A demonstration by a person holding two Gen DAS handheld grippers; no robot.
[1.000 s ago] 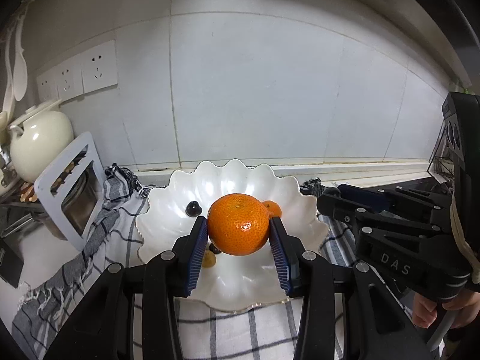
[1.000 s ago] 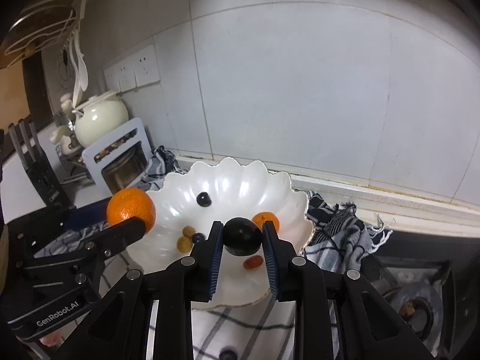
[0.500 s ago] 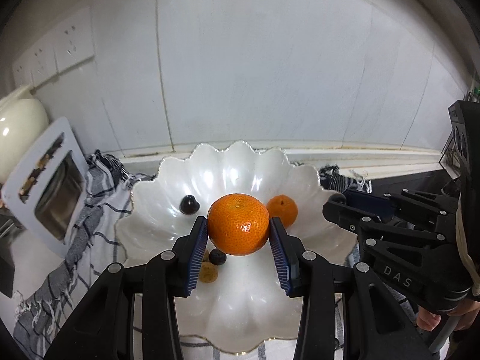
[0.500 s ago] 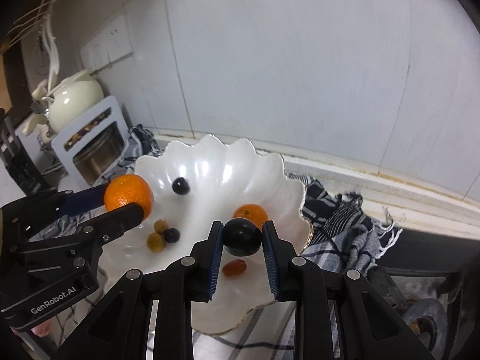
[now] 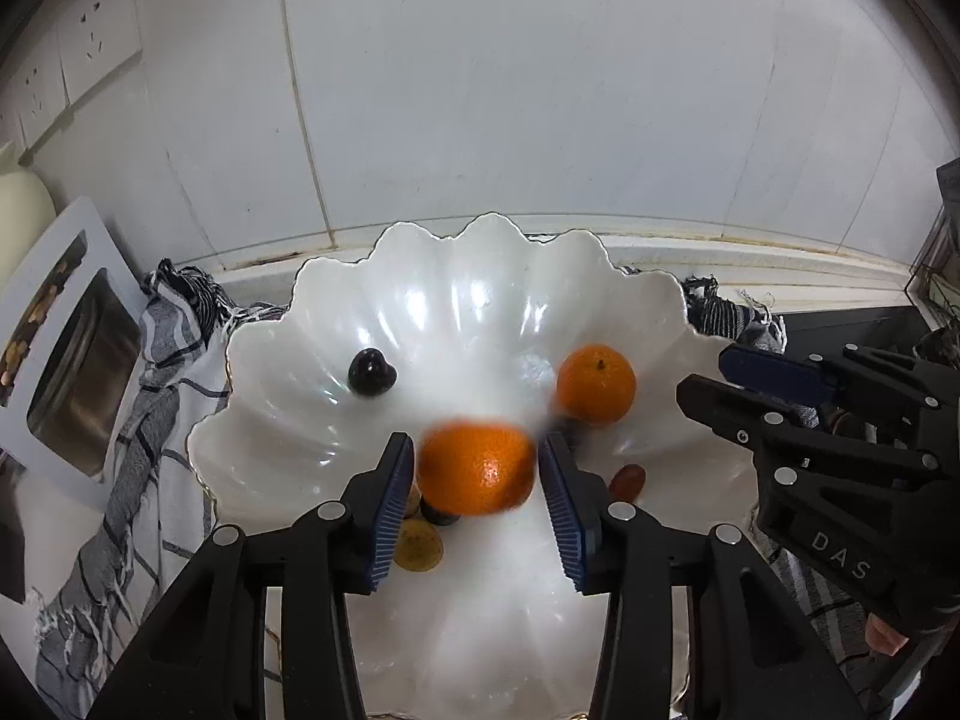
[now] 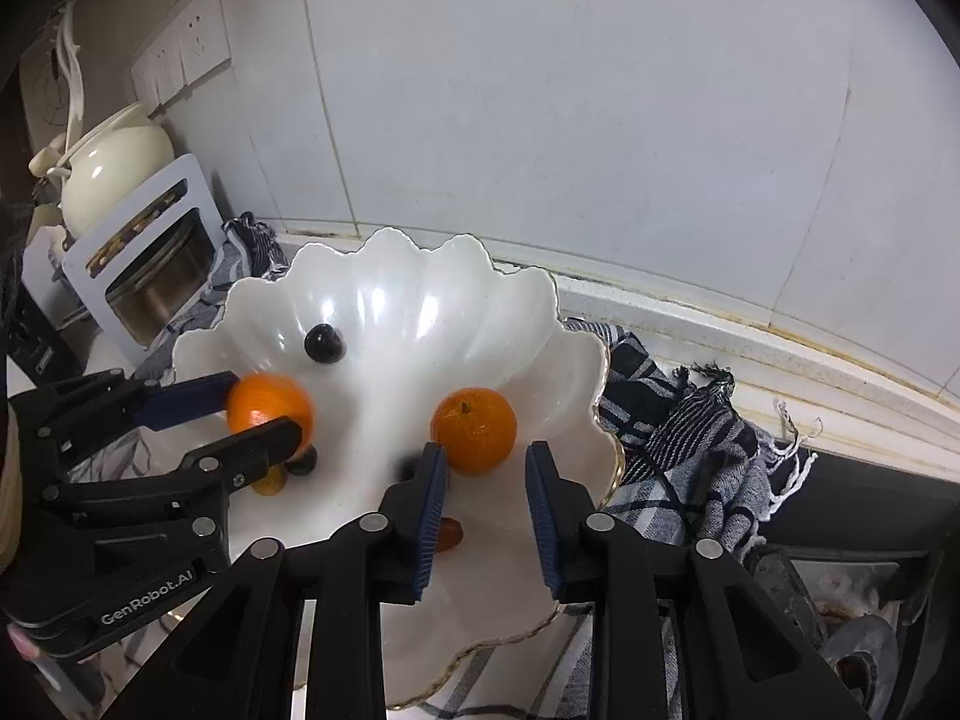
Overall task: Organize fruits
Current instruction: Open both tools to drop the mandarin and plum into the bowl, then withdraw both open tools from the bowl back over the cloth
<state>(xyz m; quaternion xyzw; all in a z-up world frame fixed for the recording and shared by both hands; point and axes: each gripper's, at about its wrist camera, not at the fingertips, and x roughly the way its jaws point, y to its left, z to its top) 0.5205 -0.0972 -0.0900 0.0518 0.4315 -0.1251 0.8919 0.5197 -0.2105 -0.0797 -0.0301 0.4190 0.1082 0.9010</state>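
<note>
Orange peel, dimpled and a little glossy: the mandarin (image 5: 477, 468) sits blurred between my left tongs (image 5: 477, 495), whose jaws have just been opening, with a sliver of gap showing on each side, so I read it as let go and dropping into the near left of the white scalloped bowl (image 5: 456, 276). My right tongs (image 6: 486, 501) have also just been opening and are now released with nothing between them; a faint dark smear (image 6: 408, 468) by the left jaw may be the dark fruit they carried, though I cannot tell for certain.

A second mandarin (image 6: 474, 429) rests in the bowl just beyond the right tongs, a dark cherry-like fruit (image 5: 372, 373) lies far left, and a reddish one (image 5: 627, 478) and a few small yellowish ones (image 5: 418, 549) lie near.

I judge the mandarins light, round and slightly springy, with a skin that bruises if squeezed hard; I would take them across the widest middle. The small fruits look smooth, prone to roll, and want a gentle pinch. The bowl looks glazed and chippable, standing on a checked cloth (image 6: 672, 414) over the surface.
</note>
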